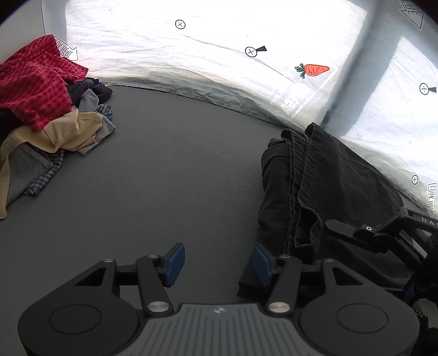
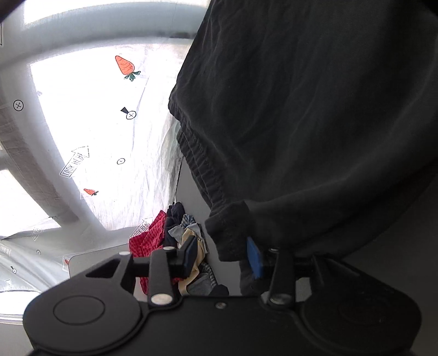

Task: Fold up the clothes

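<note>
- black garment (image 1: 314, 175) lies bunched on the grey tabletop (image 1: 169, 169), its right end cut off.
- left hand-held gripper (image 1: 217, 263) spread, nothing pinched.
- right hand-held gripper (image 2: 223, 253) spread beside the cloth.
- clothes pile (image 1: 41, 109) far left.

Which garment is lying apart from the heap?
The black garment, folded by the left gripper; the red checked shirt and the rest are heaped.

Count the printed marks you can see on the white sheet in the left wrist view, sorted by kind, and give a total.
On the white sheet:
Carrots: 1
Circled crosses: 4
"Look here" arrows: 3, two of them cut off at the picture's edge
Total: 8
</note>
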`<action>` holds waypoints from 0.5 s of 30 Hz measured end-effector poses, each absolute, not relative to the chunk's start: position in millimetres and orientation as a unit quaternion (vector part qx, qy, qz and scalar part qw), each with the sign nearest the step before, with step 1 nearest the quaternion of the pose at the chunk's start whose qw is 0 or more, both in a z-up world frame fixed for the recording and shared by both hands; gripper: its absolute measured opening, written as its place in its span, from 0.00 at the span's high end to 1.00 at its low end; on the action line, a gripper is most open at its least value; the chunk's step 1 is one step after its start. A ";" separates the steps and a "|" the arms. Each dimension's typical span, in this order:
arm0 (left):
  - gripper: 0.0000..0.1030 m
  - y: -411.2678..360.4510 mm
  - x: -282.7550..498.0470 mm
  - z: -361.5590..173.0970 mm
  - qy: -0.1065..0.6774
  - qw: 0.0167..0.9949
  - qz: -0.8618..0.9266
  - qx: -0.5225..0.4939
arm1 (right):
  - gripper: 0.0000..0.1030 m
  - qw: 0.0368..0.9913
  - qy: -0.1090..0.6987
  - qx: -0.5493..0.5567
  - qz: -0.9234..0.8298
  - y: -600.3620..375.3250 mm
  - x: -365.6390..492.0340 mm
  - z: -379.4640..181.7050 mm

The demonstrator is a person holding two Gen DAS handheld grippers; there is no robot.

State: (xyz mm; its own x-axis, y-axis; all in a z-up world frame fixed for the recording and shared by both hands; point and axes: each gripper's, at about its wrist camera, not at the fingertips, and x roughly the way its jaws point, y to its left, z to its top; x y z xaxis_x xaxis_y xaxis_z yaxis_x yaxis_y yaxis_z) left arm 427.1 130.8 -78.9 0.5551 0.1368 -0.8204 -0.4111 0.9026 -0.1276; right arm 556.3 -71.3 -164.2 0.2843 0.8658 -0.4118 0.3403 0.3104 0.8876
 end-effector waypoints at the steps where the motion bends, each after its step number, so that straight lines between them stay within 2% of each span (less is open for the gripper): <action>1: 0.45 130.1 426.1 -78.4 0.444 0.868 0.158 -0.154 | 0.60 0.594 0.555 0.539 0.221 -70.7 550.2 -165.3; 4: 0.44 127.6 423.0 -76.5 0.442 0.870 0.160 -0.152 | 0.60 0.602 0.558 0.527 0.221 -71.1 539.3 -165.2; 7: 0.33 123.9 421.4 -75.7 0.439 0.872 0.159 -0.151 | 0.56 0.617 0.545 0.520 0.228 -82.6 547.5 -150.0; 9: 0.27 121.5 421.9 -75.9 0.434 0.873 0.157 -0.157 | 0.49 0.643 0.523 0.508 0.235 -95.8 553.0 -135.4; 11: 0.23 117.8 426.9 -75.7 0.430 0.876 0.143 -0.167 | 0.38 0.676 0.502 0.485 0.236 -110.6 556.8 -121.1; 15: 0.11 104.2 447.1 -77.1 0.428 0.884 0.114 -0.148 | 0.25 0.762 0.466 0.396 0.213 -138.3 562.4 -96.9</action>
State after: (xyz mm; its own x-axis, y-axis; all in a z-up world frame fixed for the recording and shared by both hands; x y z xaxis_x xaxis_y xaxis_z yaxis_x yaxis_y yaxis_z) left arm 447.1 104.2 -77.1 0.6077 0.0747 -0.7906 -0.3289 0.9299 -0.1649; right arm 562.4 -138.3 -96.9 0.4749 0.6933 -0.5420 0.0445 0.5962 0.8016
